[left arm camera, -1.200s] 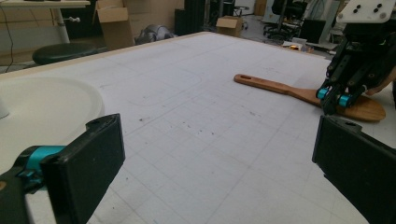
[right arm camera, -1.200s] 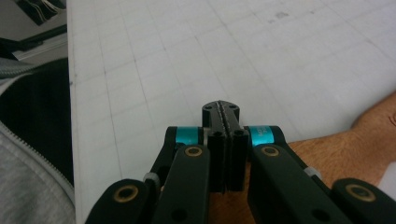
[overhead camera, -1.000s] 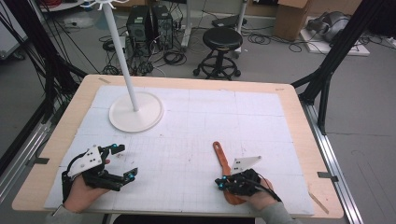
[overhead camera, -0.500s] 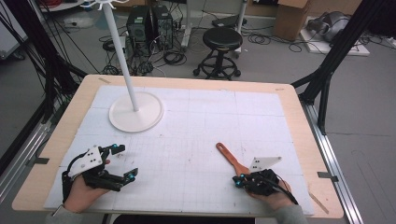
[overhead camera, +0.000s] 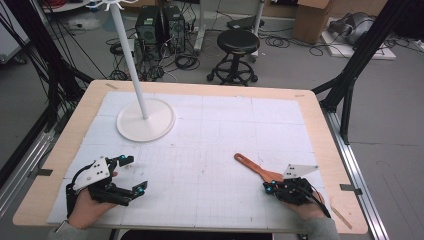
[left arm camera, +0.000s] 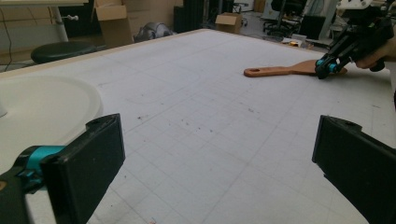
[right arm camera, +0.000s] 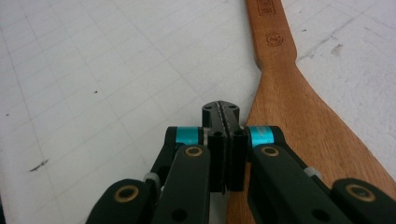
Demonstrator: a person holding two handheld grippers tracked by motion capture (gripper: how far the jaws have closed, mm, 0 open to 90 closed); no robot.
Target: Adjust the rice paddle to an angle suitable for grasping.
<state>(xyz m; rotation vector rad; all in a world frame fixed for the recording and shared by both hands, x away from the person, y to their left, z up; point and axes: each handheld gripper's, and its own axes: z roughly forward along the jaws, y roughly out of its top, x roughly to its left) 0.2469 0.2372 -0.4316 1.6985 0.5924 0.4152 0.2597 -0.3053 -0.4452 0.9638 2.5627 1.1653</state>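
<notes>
The high view looked forward and down from above the person's side, taking in the whole table (overhead camera: 320, 125) and the floor beyond; the left gripper view sat low near the mat, facing across it toward the wooden spatula (left arm camera: 285, 71) and the right gripper (left arm camera: 327, 69). The right gripper view looked steeply down, very close to that same spatula; all three shared it.

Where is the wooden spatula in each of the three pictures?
High view: the wooden spatula lies at the lower right of the white mat, its blade by the right gripper.
Left gripper view: upper right, far across the mat.
Right gripper view: right side, running from the top edge down beside the shut jaws.
Shared landmark: the gridded white mat.
</notes>
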